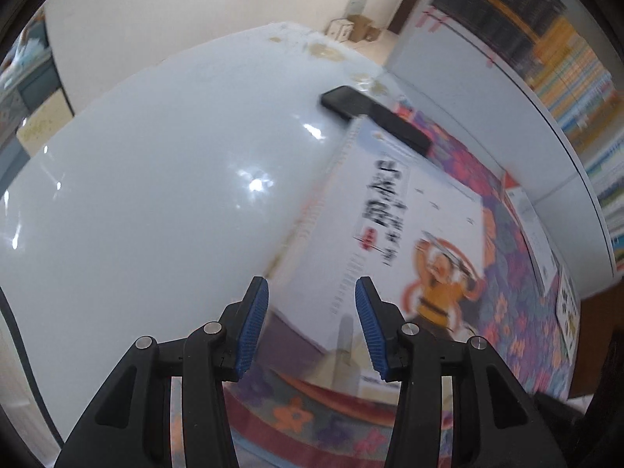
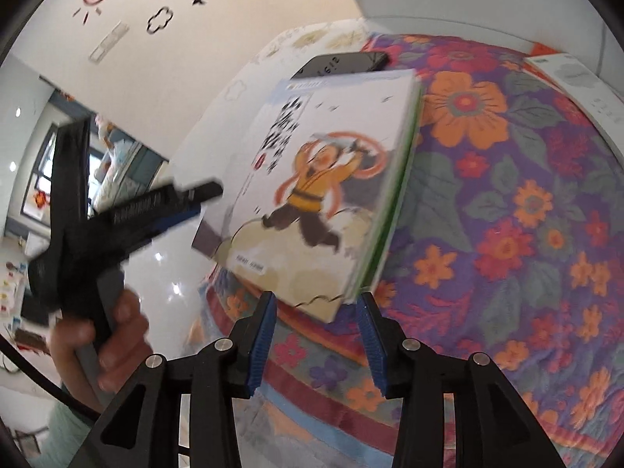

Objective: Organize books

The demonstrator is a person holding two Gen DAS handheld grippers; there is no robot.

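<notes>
A book point(image 2: 312, 179) with an orange-clad figure on its white cover lies face up on a flowered cloth point(image 2: 507, 202), close to the cloth's left edge; its far left corner reaches past that edge over the bare white surface point(image 1: 156, 179). A green band shows along its right side. A dark phone point(image 2: 343, 64) lies at the book's far edge, partly on the cloth and partly on the bare surface; in the left wrist view the phone point(image 1: 374, 117) seems to overlap the book's point(image 1: 409, 234) far corner, though blur makes that uncertain.

The right tongs point(image 2: 318, 335) hang just over the book's near right corner. Their blue pads point(image 2: 265, 345) stand apart, and the corner sits ahead of the gap without either pad pressing on it: released, with nothing held.

The left tongs point(image 1: 312, 323) point down at the book's near left corner from the left. Their pads point(image 1: 253, 323) also stand apart, with the book's corner seen through the gap but not pinched. In the right wrist view the left tongs point(image 2: 195, 199) show as a dark blurred shape beside the book's left edge, carried by a hand point(image 2: 105, 335) wrapped round the grip.

A second white book or box point(image 2: 577, 82) lies at the cloth's far right. Colourful spines point(image 1: 565, 89) stand behind a white board beyond the surface.
</notes>
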